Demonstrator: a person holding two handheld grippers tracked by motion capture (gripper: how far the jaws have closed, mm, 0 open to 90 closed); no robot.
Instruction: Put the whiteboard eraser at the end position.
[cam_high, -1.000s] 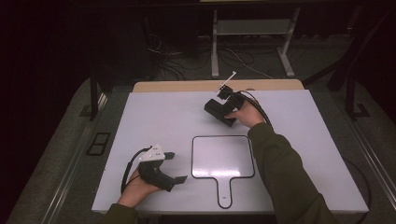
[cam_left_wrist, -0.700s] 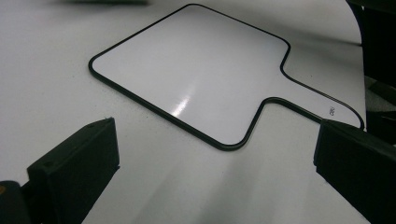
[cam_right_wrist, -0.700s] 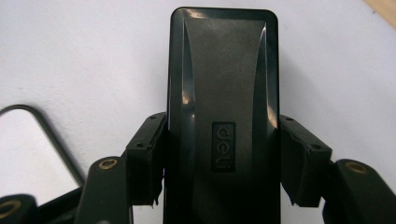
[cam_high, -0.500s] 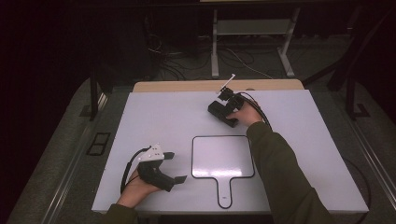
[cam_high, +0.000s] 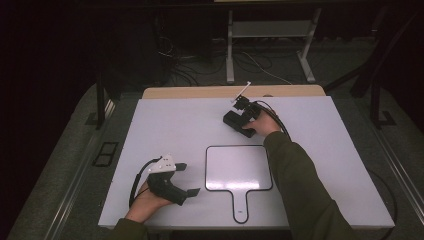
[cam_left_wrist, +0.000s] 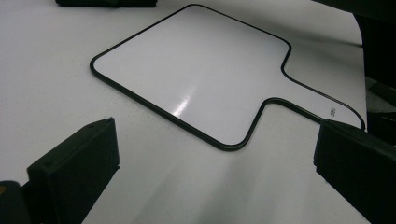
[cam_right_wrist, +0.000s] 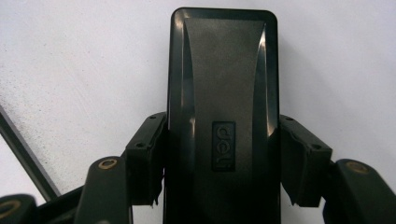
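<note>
A white table (cam_high: 175, 120) stands in a dark room, cables and a metal stand (cam_high: 270, 30) on the floor beyond it. Near its front edge lies a small whiteboard (cam_high: 239, 167) with a handle. The left gripper (cam_high: 189, 179), jaws spread wide, rests just beside the board. Toward the far edge, the right gripper (cam_right_wrist: 219, 163) clamps a black eraser (cam_right_wrist: 222, 70) marked "deli".

"deli" embossed on black eraser block (cam_right_wrist: 223, 116); tiny mark on whiteboard (cam_left_wrist: 196, 88) handle, unreadable
</note>
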